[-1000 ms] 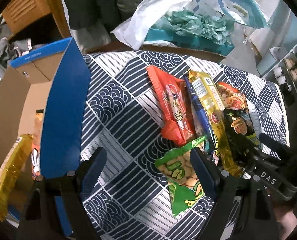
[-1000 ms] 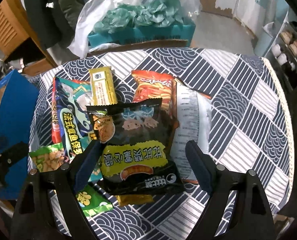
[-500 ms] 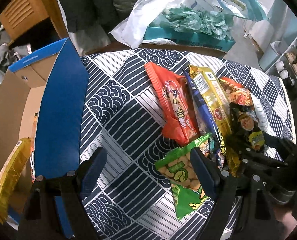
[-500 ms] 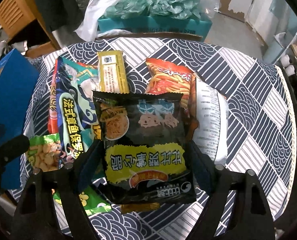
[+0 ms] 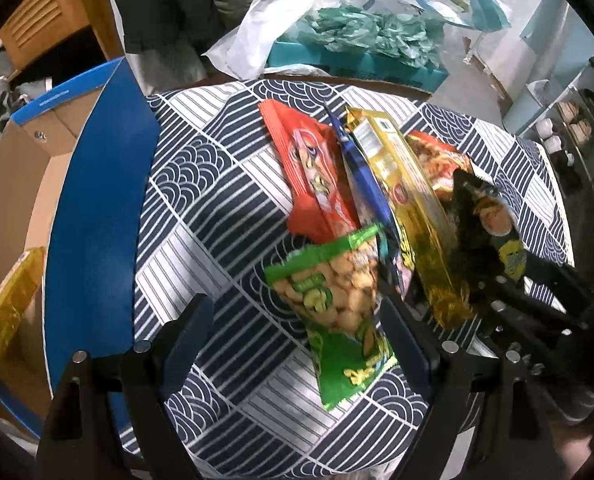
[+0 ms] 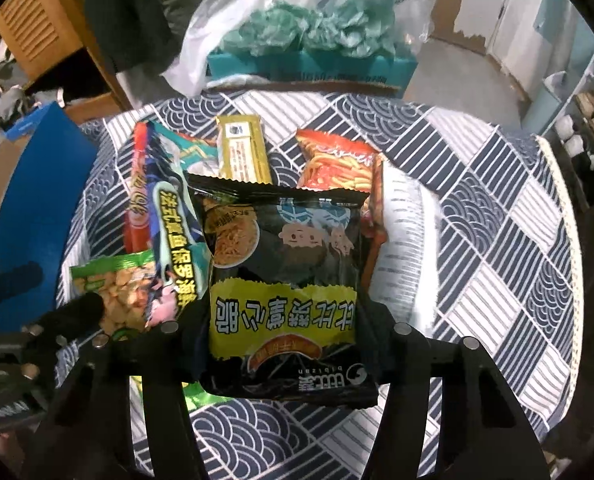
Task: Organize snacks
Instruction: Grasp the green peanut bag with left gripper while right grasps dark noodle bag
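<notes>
A pile of snack packs lies on the blue-and-white patterned tablecloth (image 6: 497,208). My right gripper (image 6: 285,328) is closing on a black snack bag (image 6: 285,264), which sits between its fingers with both sides against the pads. Behind it lie a yellow pack (image 6: 243,152), an orange noodle bag (image 6: 337,164) and a teal pack (image 6: 173,216). My left gripper (image 5: 293,320) is open above the cloth, with a green peanut bag (image 5: 337,296) lying between its fingers near the right one. A red bag (image 5: 313,176) lies further back.
A cardboard box with a blue flap (image 5: 93,216) stands left of the table, with a yellow pack (image 5: 5,320) inside. Beyond the far table edge are a teal box of green wrapping (image 6: 309,64) and a white plastic bag (image 6: 217,28). Shelves (image 6: 589,128) stand at right.
The right gripper's fingers have come together onto the black bag, which now looks nearer to the camera. The left gripper has shifted so the green peanut bag lies between its fingers.
</notes>
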`<state>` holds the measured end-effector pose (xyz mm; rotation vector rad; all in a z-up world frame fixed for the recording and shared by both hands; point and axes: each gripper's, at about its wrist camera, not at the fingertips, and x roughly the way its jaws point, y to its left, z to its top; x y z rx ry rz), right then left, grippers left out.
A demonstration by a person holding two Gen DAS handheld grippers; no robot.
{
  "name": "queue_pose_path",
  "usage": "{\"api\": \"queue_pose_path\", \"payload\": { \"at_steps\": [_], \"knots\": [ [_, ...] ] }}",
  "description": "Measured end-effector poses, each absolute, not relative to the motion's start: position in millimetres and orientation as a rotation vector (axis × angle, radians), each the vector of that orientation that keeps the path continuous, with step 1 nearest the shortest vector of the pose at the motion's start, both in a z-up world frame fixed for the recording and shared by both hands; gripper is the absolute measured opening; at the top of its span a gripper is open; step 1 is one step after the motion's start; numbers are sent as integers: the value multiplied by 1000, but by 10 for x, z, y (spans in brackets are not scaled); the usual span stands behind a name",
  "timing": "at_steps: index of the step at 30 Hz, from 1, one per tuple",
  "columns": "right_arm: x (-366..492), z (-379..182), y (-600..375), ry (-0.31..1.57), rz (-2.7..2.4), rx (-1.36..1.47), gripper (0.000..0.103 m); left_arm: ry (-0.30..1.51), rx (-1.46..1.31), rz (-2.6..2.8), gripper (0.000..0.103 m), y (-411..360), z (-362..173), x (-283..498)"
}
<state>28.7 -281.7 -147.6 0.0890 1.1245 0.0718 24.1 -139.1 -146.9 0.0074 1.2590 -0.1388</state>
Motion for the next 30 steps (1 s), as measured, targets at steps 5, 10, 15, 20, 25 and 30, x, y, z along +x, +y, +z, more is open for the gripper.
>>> {"api": "queue_pose_path", "payload": {
  "at_steps": [5, 10, 15, 20, 25, 30],
  "knots": [
    [145, -1424, -2900, 1117, 57, 124, 58, 1283, 21, -121, 86, -1468, -1571, 156],
    [8, -1428, -2957, 1118, 50, 137, 58, 1281, 75, -101, 86, -1572, -1701, 134],
    [-83, -1441, -3025, 1120, 41, 153, 58, 1314, 113, -99, 87, -1656, -1916, 173],
    [-96, -1447, -3063, 1120, 41, 165, 58, 1318, 122, -113, 86, -1696, -2041, 239],
    [-72, -1454, -3027, 1123, 44, 155, 58, 1311, 114, -156, 52, -1652, -2069, 262],
    [-57, -1415, -2977, 1116, 55, 148, 58, 1307, 140, -188, 37, -1611, -2020, 231]
  ]
}}
